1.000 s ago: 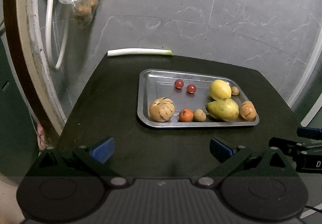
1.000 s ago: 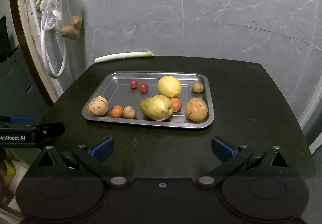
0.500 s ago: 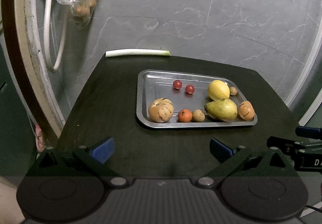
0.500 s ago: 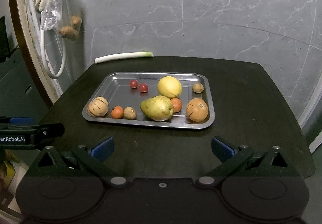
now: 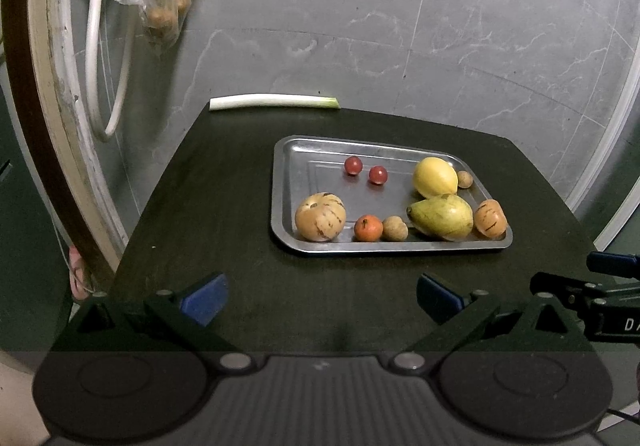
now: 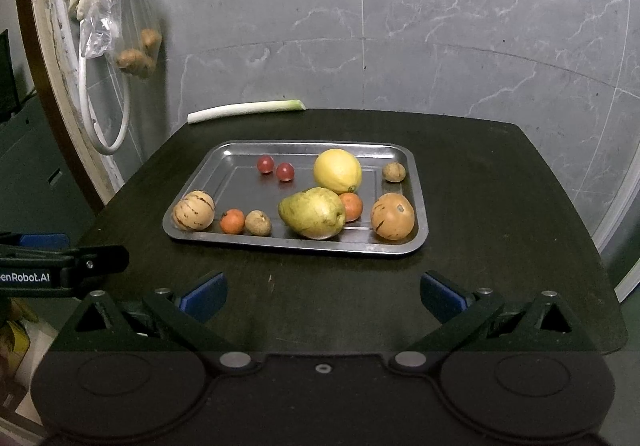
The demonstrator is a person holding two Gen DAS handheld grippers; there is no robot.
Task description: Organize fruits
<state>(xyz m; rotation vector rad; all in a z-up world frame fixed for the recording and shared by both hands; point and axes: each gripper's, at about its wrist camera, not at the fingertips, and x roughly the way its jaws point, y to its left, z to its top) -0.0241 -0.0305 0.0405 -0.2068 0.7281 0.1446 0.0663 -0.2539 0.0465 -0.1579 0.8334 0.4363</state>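
A steel tray (image 5: 288,181) (image 6: 418,205) sits on a dark table and holds fruit: a yellow lemon (image 5: 435,177) (image 6: 337,170), a green pear (image 5: 442,216) (image 6: 313,212), two striped melons (image 5: 320,216) (image 6: 392,216), two red cherry tomatoes (image 5: 353,165) (image 6: 265,163), small oranges (image 5: 368,228) (image 6: 232,221) and small brown fruits (image 5: 395,228) (image 6: 258,222). My left gripper (image 5: 322,296) is open and empty, above the table's near edge, short of the tray. My right gripper (image 6: 324,296) is open and empty, also short of the tray.
A leek stalk (image 5: 274,102) (image 6: 246,110) lies at the table's back edge against a grey marble wall. A plastic bag with brown roots (image 5: 158,5) (image 6: 134,53) and white hose hang at the left. Each gripper shows at the other view's edge.
In the left wrist view the tray has shifted slightly left. The right wrist view is nearly unchanged. Both grippers stay open.
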